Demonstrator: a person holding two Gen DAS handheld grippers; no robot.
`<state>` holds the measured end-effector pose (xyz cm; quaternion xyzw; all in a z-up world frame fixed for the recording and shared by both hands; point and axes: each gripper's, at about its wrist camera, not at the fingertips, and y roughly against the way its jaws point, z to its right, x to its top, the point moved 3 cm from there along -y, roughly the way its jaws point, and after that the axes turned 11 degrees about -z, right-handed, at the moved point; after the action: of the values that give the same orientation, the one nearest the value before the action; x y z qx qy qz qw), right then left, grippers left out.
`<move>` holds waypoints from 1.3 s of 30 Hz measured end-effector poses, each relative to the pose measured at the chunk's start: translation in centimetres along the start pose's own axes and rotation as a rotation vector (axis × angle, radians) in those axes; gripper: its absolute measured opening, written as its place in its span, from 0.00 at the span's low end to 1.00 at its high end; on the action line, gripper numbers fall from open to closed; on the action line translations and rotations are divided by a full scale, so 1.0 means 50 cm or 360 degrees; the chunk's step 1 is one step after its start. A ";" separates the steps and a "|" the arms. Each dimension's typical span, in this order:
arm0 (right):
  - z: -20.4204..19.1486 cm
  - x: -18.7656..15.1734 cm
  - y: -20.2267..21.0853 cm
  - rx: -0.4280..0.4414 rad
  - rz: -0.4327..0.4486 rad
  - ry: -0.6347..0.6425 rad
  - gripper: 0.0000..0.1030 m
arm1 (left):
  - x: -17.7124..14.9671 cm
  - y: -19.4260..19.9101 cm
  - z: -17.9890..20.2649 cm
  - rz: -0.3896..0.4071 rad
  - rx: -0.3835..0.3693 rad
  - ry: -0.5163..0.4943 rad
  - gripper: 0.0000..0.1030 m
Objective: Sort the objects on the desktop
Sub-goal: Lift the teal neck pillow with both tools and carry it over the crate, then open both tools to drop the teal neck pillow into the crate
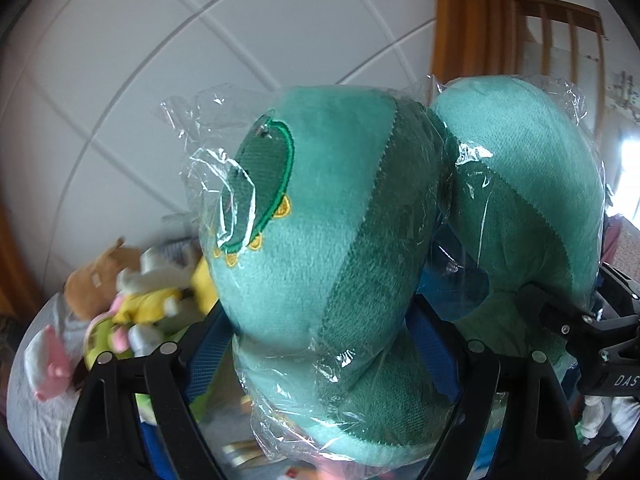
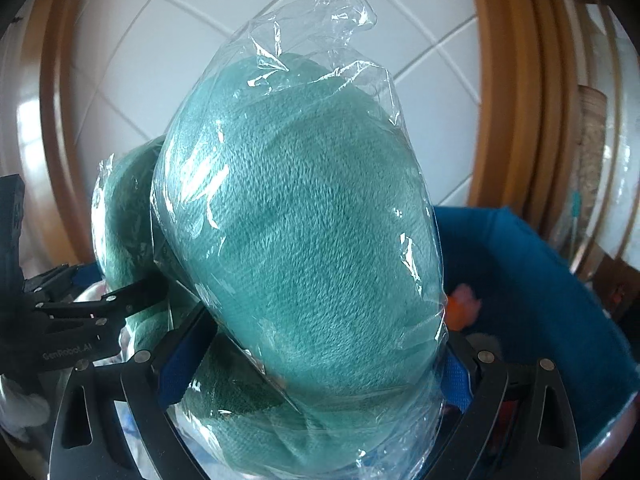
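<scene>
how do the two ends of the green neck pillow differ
The pillow end in the left claw bears an embroidered dark green patch with yellow spikes; the other end in the right claw is plain teal. A loose crest of plastic tops the plain end. Both are plush, plastic-wrapped and clamped.

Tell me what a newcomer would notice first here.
A green neck pillow in a clear plastic bag fills both views, held between the left gripper and the right gripper. Behind it, a pile of soft toys lies at lower left, and a blue bin sits at right.
</scene>
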<state>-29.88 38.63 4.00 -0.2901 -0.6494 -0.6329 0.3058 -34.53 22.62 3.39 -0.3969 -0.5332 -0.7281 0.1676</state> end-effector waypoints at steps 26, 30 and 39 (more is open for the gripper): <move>0.614 -0.026 -0.123 0.0032 -0.0442 -0.0199 0.95 | 0.118 -0.429 0.449 -0.0596 -0.0035 0.0015 0.86; 0.644 -0.030 -0.172 0.0092 -0.0510 -0.0198 0.96 | 0.108 -0.467 0.430 -0.0686 -0.0015 0.0073 0.92; 0.658 -0.037 -0.244 0.0138 -0.0579 -0.0156 0.99 | 0.110 -0.450 0.411 -0.0629 0.0125 0.0100 1.00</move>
<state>-39.01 71.18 -5.64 -0.1850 -0.7319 -0.6344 0.1664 -44.81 50.74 -4.52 -0.2547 -0.6232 -0.7375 0.0536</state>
